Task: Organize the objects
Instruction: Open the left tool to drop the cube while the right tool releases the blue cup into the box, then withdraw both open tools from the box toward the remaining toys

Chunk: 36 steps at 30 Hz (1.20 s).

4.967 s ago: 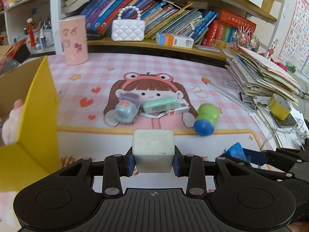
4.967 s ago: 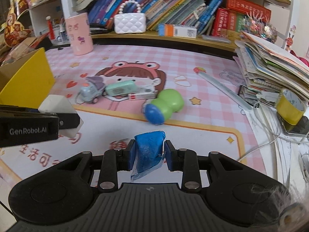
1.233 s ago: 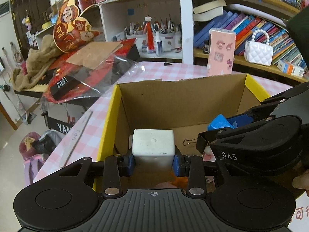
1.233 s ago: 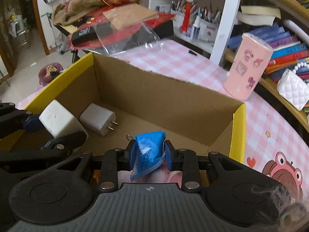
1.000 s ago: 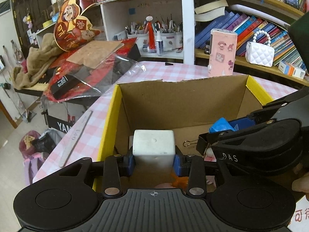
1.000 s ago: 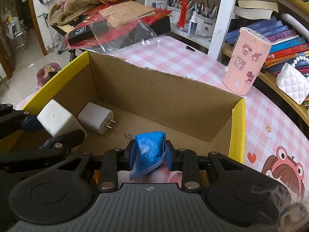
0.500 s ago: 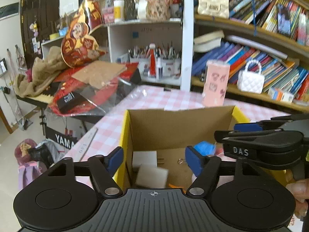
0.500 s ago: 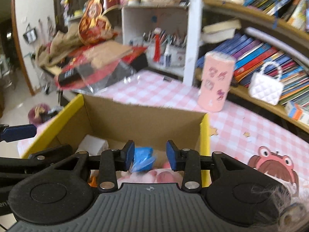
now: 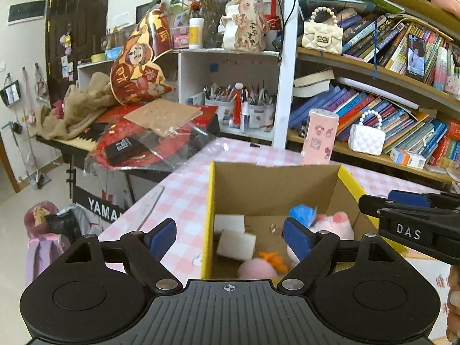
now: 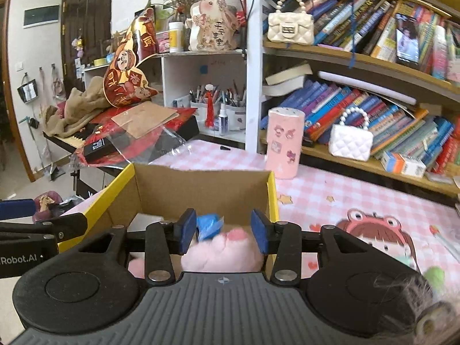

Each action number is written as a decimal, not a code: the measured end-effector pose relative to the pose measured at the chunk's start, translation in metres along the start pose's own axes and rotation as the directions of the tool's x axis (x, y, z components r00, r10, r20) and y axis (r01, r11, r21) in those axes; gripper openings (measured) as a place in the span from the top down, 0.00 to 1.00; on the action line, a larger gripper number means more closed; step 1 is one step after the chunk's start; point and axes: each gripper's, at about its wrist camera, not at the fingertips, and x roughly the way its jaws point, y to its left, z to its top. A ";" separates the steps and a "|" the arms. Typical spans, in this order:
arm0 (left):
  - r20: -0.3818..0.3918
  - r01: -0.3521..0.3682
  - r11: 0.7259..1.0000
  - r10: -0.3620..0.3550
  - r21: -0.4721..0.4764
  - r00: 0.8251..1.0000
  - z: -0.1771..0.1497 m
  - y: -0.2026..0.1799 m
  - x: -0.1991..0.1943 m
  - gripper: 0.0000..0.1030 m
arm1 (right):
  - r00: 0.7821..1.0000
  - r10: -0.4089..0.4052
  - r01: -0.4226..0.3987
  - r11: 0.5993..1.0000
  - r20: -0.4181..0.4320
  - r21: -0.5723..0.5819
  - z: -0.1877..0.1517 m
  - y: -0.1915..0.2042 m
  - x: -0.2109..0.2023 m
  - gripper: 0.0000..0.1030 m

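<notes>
A yellow-edged cardboard box (image 9: 276, 181) (image 10: 201, 184) stands on the pink checked table. Inside lie a white cube (image 9: 236, 244), a white charger (image 9: 229, 223), a crumpled blue packet (image 9: 300, 212) (image 10: 208, 224) and a pink plush toy (image 9: 333, 224) (image 10: 221, 254). My left gripper (image 9: 230, 238) hovers above the box's near left corner, its jaws opening wide with nothing between them. My right gripper (image 10: 222, 230) is above the box's near right side, jaws opening, the blue packet lying loose below them. The right gripper's fingers (image 9: 402, 210) show at the right of the left wrist view.
A pink cylinder (image 9: 319, 136) (image 10: 284, 141) stands behind the box by the bookshelf, beside a white quilted purse (image 9: 366, 139) (image 10: 350, 142). Left of the table sits a keyboard stand heaped with red bags (image 9: 149, 143). A cartoon mat (image 10: 382, 238) covers the table to the right.
Both grippers let go: the white cube and the blue packet dropped into the box. Both hands then pulled back and rose, so the box looks smaller and lower.
</notes>
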 end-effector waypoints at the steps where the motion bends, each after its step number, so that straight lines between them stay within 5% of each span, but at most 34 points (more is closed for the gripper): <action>1: -0.004 0.000 1.000 0.000 -0.001 1.000 -0.003 0.001 -0.003 0.19 | 1.000 -0.002 0.002 1.000 -0.005 0.001 -0.004 0.002 -0.004 0.60; 12: -0.081 0.014 1.000 -0.016 -0.016 0.997 -0.041 0.013 -0.034 0.17 | 0.998 -0.018 0.017 1.000 -0.068 -0.020 -0.048 0.031 -0.048 0.54; 23: -0.138 0.042 0.999 -0.041 0.011 0.990 -0.075 0.012 -0.061 0.12 | 0.986 -0.101 0.100 0.995 -0.134 -0.014 -0.091 0.040 -0.086 0.29; 36: -0.167 0.095 0.995 -0.088 0.035 0.982 -0.098 0.000 -0.087 0.06 | 0.968 -0.176 0.178 0.984 -0.178 -0.003 -0.119 0.039 -0.120 0.17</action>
